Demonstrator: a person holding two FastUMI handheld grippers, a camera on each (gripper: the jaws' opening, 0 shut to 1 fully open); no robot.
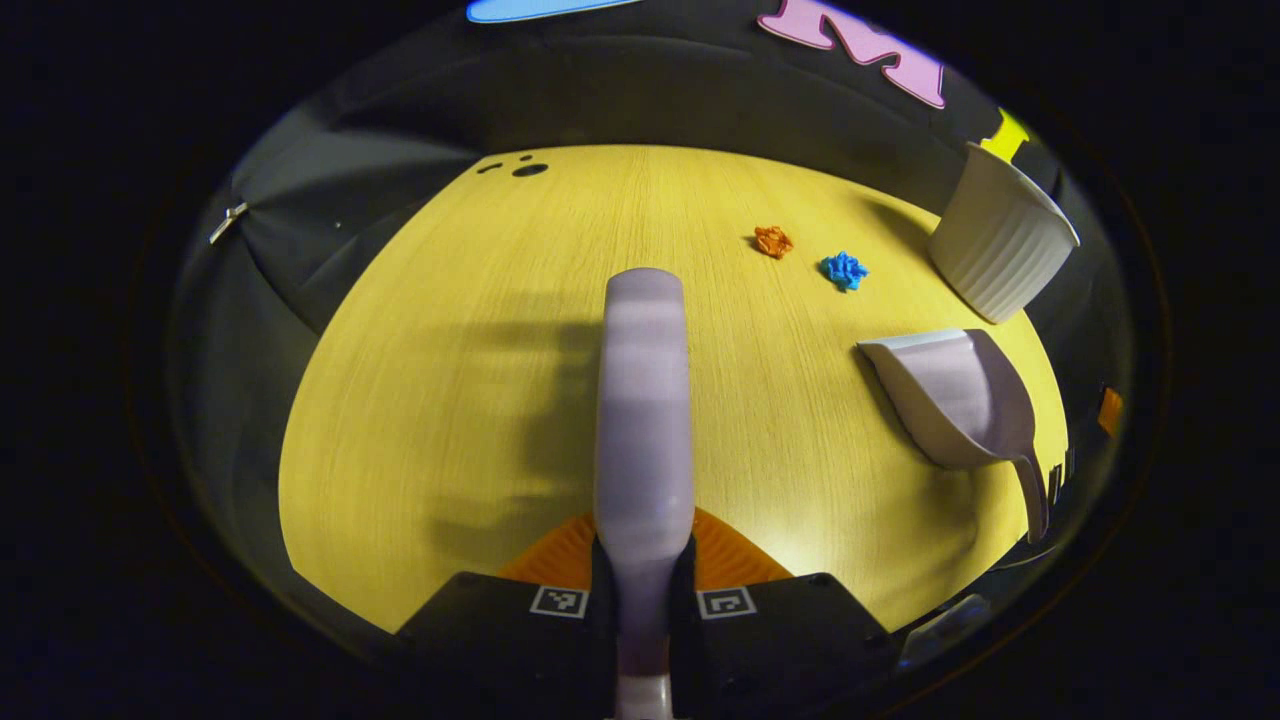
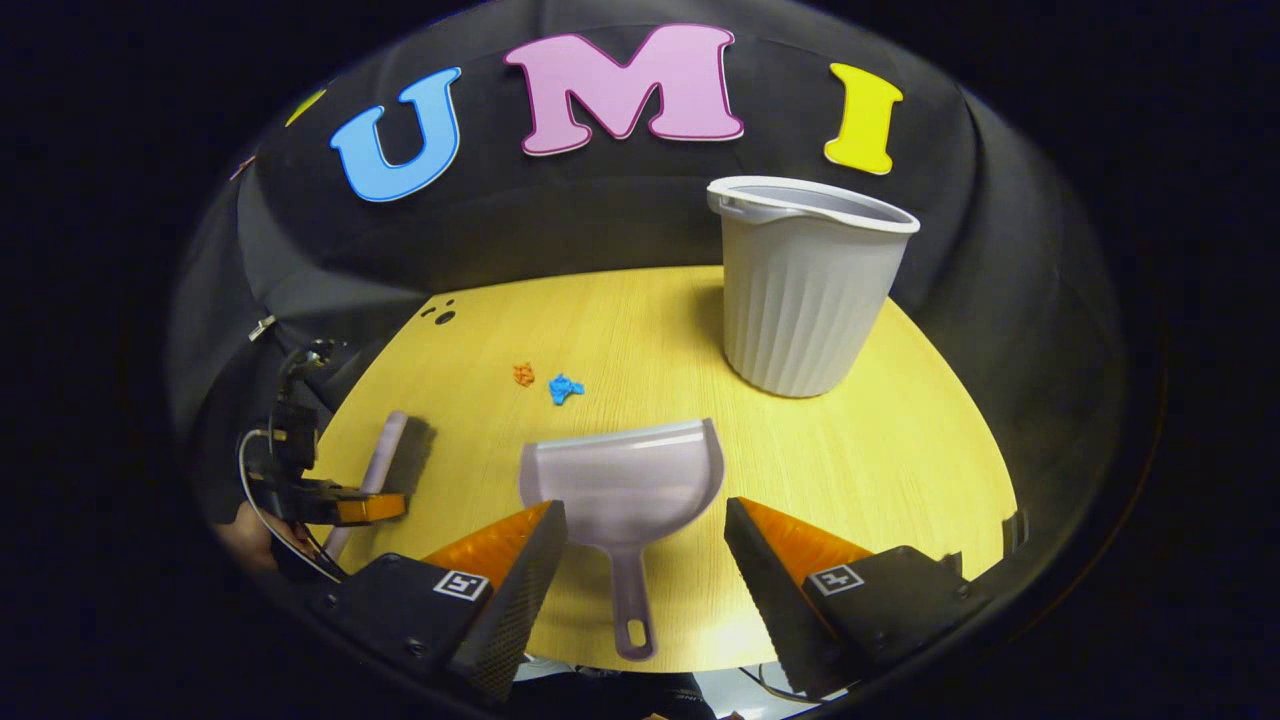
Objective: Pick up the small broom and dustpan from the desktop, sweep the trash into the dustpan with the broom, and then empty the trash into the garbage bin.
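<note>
The wooden table is spreading out ahead of both grippers, and the ribbed garbage bin is standing upright on it, ahead and slightly right of the right gripper, near the table's far edge. The dustpan is lying flat on the table just in front of that gripper, its mouth facing away and its handle pointing back between the two fingers, which are standing wide apart on either side of it without touching it. In the left gripper view the dustpan is sitting off to the right, with the bin beyond it. The left gripper is pinching the broom, both fingers pressing on the handle, and the broom is reaching straight forward over the table. In the right gripper view the broom and the left gripper are showing far off to the left. Two small crumpled scraps, one blue and one orange, are lying just beside each other on the table, ahead and left of the dustpan, well apart from both grippers.
</note>
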